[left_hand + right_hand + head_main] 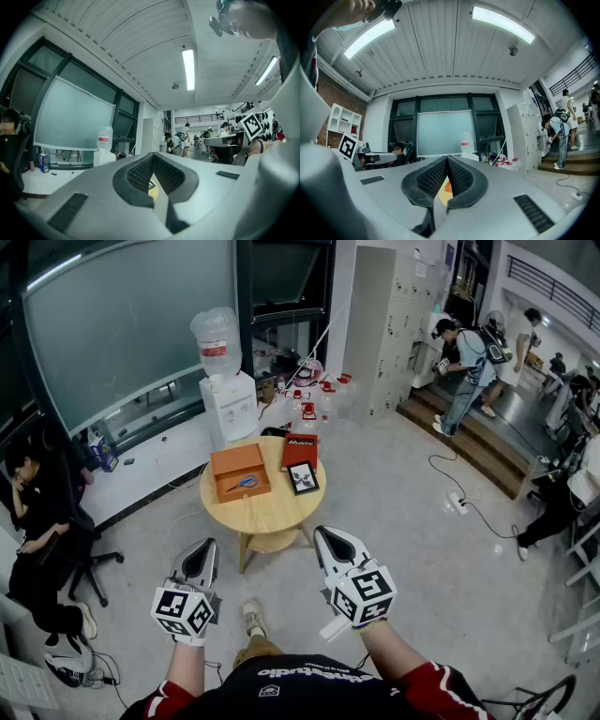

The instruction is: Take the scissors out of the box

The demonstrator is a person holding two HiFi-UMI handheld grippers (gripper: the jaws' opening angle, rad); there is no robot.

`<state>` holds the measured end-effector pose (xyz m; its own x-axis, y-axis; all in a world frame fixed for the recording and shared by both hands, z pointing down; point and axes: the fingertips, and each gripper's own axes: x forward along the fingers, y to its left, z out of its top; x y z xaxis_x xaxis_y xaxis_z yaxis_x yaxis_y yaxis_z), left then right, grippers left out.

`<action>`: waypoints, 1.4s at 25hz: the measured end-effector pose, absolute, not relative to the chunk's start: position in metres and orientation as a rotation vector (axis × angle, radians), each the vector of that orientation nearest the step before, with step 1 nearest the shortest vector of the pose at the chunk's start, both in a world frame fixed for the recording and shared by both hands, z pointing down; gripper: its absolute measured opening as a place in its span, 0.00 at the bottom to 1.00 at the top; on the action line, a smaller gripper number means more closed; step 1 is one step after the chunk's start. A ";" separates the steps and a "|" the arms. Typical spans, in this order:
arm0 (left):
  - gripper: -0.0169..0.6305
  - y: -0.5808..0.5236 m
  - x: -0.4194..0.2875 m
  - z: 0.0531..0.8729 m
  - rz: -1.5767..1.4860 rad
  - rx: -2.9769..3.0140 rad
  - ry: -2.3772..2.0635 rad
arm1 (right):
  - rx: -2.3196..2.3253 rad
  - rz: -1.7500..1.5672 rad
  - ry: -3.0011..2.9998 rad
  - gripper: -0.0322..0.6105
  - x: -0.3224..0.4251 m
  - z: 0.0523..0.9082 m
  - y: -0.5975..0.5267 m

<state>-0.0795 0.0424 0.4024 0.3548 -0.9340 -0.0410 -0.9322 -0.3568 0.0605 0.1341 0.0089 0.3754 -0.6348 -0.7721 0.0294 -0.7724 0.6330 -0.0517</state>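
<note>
Scissors [246,482], blue-handled, lay flat in the open orange box [234,459]. The box had no lid over it, so they were reachable from above. It stood at about 10 o'clock on the round wooden worktop [267,514]. A red flat case [300,448] stood at 1 o'clock and a dark-framed square card [303,478] just below it at about 2 o'clock. Neither touched the box, so the way to the scissors was unobstructed. Beyond the worktop, at 11 o'clock, stood a water dispenser [231,405] against the wall. A seated person [37,521] was at 9 o'clock, well apart from the worktop.

The left hand-held gripper [200,557] was held at 7 o'clock from the worktop and the right hand-held gripper [330,542] at 5 o'clock. Both were level, over the floor [412,549] and well short of the worktop's near edge. Both pointed toward the worktop, a stance that suited an approach not yet begun.

In the left gripper view the ribbed pads [139,172] met at their tips, clenched on nothing. In the right gripper view the pads [427,180] likewise met at the tips, with only a sliver of the worktop showing through the hollow beneath them. Neither hand-held gripper touched the box or the scissors. By judgement the task stood at its outset: one hand-held gripper would have to be opened before it could reach into the box.
</note>
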 end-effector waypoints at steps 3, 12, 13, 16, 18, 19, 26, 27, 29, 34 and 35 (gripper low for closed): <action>0.05 0.042 -0.078 0.404 -0.109 2.570 -1.761 | 1.347 0.091 -2.834 0.09 0.136 0.377 0.009; 0.05 0.043 -0.073 0.403 -0.126 2.579 -1.742 | 1.353 0.085 -2.825 0.09 0.138 0.377 0.013; 0.05 0.044 -0.072 0.403 -0.129 2.580 -1.741 | 1.354 0.085 -2.825 0.09 0.139 0.378 0.014; 0.05 0.044 -0.070 0.404 -0.136 2.582 -1.736 | 1.358 0.083 -2.826 0.09 0.141 0.380 0.013; 0.05 0.043 -0.072 0.403 -0.137 2.580 -1.733 | 1.358 0.104 -2.836 0.09 0.141 0.380 0.011; 0.05 0.043 -0.072 0.403 -0.135 2.578 -1.732 | 1.358 0.117 -2.842 0.09 0.141 0.380 0.010; 0.05 0.041 -0.074 0.408 -0.125 2.566 -1.734 | 1.374 0.186 -2.854 0.09 0.143 0.385 0.006; 0.05 0.039 -0.075 0.409 -0.125 2.565 -1.734 | 1.374 0.187 -2.855 0.09 0.143 0.385 0.005; 0.05 0.035 -0.076 0.409 -0.124 2.564 -1.731 | 1.372 0.183 -2.851 0.09 0.141 0.385 0.002; 0.05 0.024 -0.081 0.412 -0.131 2.561 -1.717 | 1.360 0.201 -2.845 0.09 0.135 0.388 -0.005; 0.05 0.022 -0.080 0.413 -0.134 2.563 -1.712 | 1.358 0.207 -2.847 0.09 0.135 0.389 -0.007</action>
<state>-0.0804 0.0218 0.4126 0.3809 -0.9237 -0.0412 -0.9188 -0.3831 0.0949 0.1346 -0.0066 0.3887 -0.6306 -0.7751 0.0387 -0.7726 0.6222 -0.1262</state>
